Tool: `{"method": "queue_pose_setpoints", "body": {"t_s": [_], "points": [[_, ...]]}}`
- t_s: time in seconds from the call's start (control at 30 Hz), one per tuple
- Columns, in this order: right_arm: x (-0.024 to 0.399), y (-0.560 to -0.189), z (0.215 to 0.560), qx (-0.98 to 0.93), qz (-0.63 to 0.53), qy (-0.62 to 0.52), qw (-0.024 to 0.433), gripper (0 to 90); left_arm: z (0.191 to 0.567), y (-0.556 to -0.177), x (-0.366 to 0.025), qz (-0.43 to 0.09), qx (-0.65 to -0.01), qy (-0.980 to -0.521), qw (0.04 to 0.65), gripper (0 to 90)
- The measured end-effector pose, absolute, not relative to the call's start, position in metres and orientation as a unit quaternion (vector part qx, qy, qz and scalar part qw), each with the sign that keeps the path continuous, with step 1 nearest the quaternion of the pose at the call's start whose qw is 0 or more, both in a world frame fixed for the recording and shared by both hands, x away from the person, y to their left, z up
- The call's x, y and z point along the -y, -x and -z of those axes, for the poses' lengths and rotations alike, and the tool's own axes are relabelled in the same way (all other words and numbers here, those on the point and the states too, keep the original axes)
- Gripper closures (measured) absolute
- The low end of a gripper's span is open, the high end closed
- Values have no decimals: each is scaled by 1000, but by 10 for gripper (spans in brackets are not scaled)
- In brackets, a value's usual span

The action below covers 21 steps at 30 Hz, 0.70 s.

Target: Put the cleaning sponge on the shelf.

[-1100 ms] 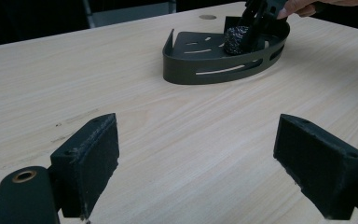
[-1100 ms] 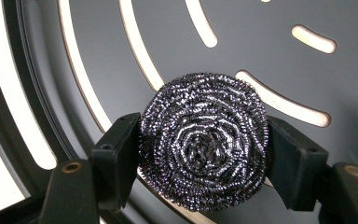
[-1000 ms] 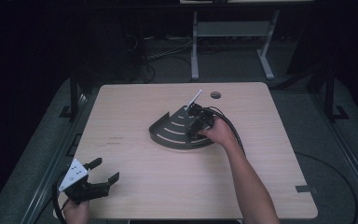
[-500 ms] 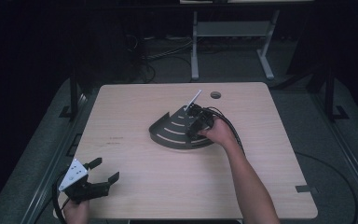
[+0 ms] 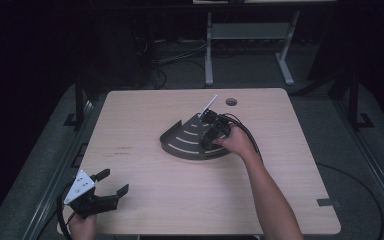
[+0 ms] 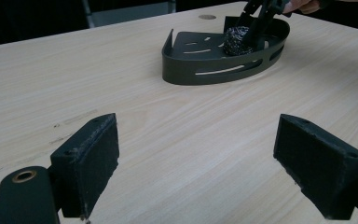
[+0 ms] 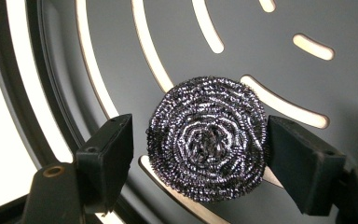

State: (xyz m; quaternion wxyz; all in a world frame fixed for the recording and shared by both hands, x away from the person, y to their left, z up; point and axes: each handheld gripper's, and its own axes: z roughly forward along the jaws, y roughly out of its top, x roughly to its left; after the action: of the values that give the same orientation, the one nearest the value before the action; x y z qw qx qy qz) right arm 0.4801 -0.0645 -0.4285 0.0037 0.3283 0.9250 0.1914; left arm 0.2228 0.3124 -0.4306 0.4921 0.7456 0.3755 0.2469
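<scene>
A dark quarter-round slotted tray (image 5: pixel 180 145) lies near the middle of the wooden table (image 5: pixel 145 110). A round steel-wool scourer (image 7: pixel 207 137) rests on the tray floor (image 7: pixel 261 23). My right gripper (image 5: pixel 211 132) reaches down into the tray. Its jaws stand either side of the scourer, the right pad (image 7: pixel 298 163) touching it and the left pad (image 7: pixel 109 158) a small gap away. The left gripper view shows the scourer (image 6: pixel 235 39) in the tray (image 6: pixel 191 70) with the right gripper (image 6: pixel 256 23) over it. My left gripper (image 5: pixel 115 181) stands open at the table's front left corner, nothing between its pads (image 6: pixel 91 163).
A round cable hole (image 5: pixel 231 102) sits near the table's far edge. A metal stand (image 5: pixel 250 35) and cables lie on the dark floor beyond the table. Bare tabletop stretches between the tray and my left gripper.
</scene>
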Motion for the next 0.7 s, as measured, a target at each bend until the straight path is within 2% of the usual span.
{"method": "queue_pose_setpoints", "body": {"t_s": [0.7], "points": [[79, -468, 400, -923, -211, -320, 24, 214, 431, -223, -311, -244, -374, -748, 491, 135]]}}
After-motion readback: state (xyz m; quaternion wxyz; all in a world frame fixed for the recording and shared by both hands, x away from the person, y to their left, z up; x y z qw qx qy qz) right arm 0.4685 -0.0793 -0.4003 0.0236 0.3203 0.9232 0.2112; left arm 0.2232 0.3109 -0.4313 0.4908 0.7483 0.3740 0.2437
